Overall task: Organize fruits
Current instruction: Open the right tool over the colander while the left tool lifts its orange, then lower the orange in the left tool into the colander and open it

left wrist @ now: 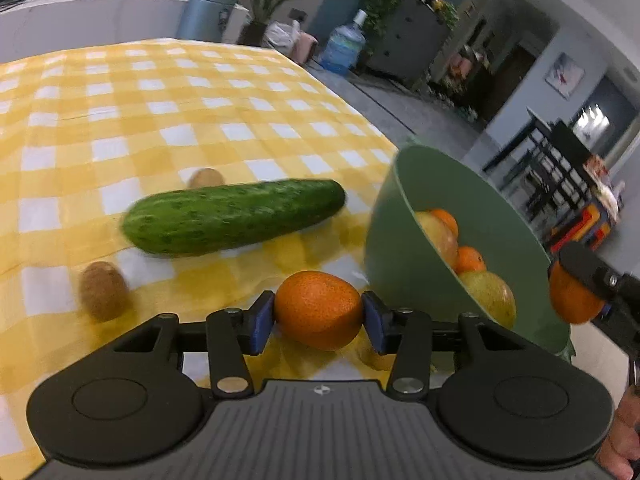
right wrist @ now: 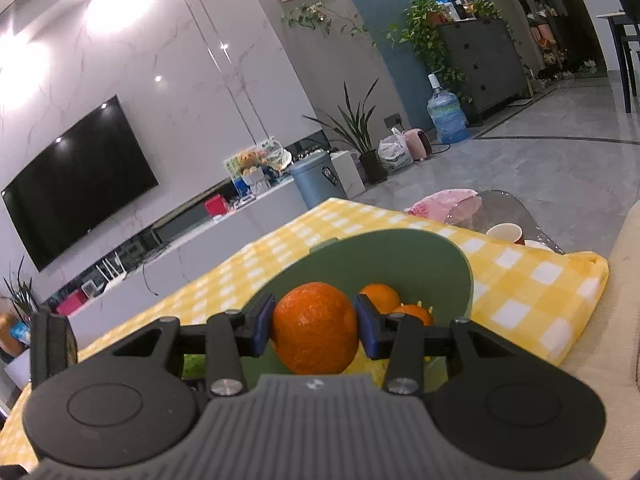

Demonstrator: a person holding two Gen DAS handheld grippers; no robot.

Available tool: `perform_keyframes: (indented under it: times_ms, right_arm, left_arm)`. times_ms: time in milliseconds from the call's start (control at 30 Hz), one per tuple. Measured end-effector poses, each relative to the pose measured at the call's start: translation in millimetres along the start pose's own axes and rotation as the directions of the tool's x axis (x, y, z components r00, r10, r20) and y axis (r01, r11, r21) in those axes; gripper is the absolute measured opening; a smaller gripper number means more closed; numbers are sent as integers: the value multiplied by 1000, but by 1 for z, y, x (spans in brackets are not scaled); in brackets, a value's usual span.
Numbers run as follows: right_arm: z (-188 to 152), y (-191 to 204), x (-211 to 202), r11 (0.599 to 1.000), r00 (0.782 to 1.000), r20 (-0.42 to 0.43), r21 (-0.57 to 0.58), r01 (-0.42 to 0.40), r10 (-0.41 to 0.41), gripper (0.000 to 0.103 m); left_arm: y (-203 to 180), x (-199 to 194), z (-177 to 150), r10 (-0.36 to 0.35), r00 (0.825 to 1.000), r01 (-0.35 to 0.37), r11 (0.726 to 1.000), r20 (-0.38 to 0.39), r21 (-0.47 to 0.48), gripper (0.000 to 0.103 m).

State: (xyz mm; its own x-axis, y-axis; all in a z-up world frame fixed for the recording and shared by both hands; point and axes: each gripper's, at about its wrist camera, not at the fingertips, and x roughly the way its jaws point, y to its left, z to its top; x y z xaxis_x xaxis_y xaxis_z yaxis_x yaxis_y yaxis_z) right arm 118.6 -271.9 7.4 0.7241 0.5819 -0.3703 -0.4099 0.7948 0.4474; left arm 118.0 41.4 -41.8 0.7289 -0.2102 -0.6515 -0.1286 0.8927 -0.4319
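Our left gripper [left wrist: 319, 318] has its fingers clamped on an orange [left wrist: 319, 310] beside the green bowl [left wrist: 400, 256], while our right gripper [right wrist: 315, 328] clamps another orange [right wrist: 315, 328] above it.

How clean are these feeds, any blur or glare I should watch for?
Left wrist view: the cucumber and kiwis are smeared by motion blur, and the held orange is sharper. Right wrist view: glare blooms on the marble wall; fisheye bends the TV.

wall: marble [right wrist: 168, 60] | TV [right wrist: 80, 184] mounted | floor: grey tile [right wrist: 540, 160] | cabinet: dark [right wrist: 480, 60]
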Motion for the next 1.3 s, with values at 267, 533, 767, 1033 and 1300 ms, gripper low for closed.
perform_keyframes:
  times_ms: [267, 533, 767, 1033, 1300]
  right_arm:
    - [2, -22, -1, 958, 986, -5, 235, -163, 169, 41]
    - [1, 3, 20, 966, 986, -49, 212, -147, 161, 41]
    - [-7, 20, 37, 993, 992, -107, 95, -63, 73, 43]
    - [13, -8, 10, 983, 999, 16, 180, -43, 41, 54]
    - [36, -66, -46, 949, 979, 180, 314, 31, -92, 56]
  left_arm:
    - [6, -42, 8, -119, 983, 130, 989, 139, -67, 53]
    - [-4, -56, 17, -209, 957, 224, 973, 203, -52, 53]
    - [-12, -53, 19, -223, 953, 235, 971, 206, -39, 53]
    - [-27, -51, 21, -232, 957, 240, 970, 175, -26, 53]
    - [-93, -15, 17, -276, 960, 276, 961, 45, 3, 53]
